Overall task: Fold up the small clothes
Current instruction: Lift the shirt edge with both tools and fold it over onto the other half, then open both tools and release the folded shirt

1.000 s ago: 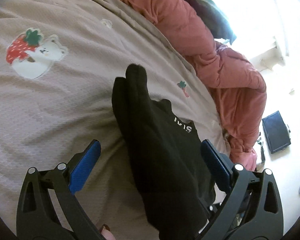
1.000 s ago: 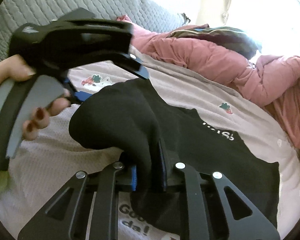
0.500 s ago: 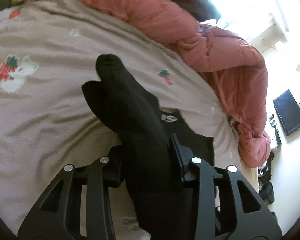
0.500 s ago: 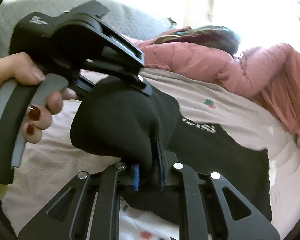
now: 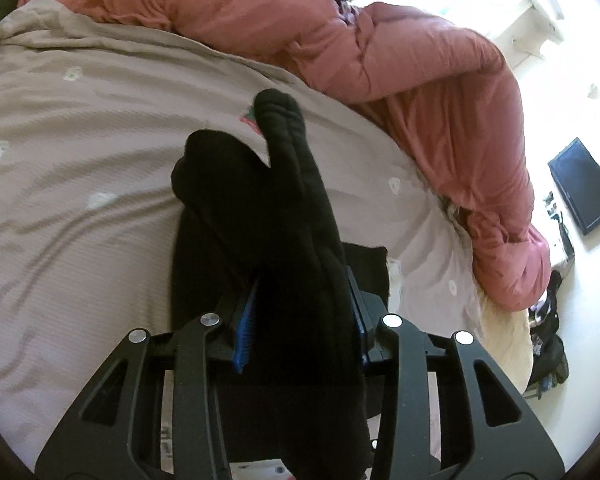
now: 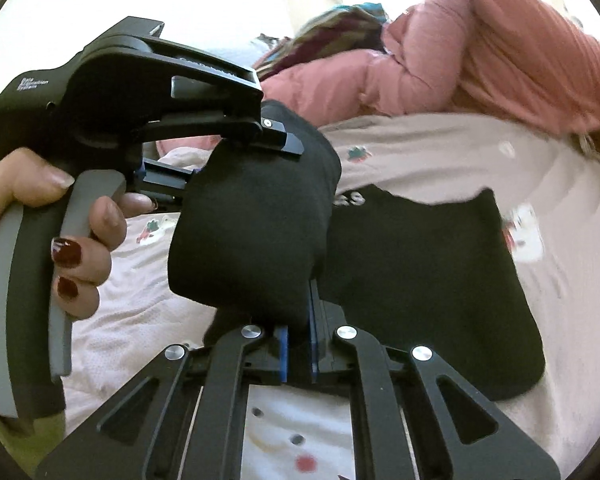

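Both grippers hold one edge of the black garment: left gripper and right gripper clamp it, the rest lies ahead on the bed sheet.

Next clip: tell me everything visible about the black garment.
The black garment is soft, matte, knit-looking cloth with small white lettering near one edge. Part of it lies flat on the bedsheet; the rest is lifted and bunched into thick folds. The left gripper is clamped on a thick bundle of it, with a rounded end sticking out past the jaws. The right gripper pinches another fold, jaws nearly together. In the right view the lifted cloth stretches between both grippers. Nothing else touches it.
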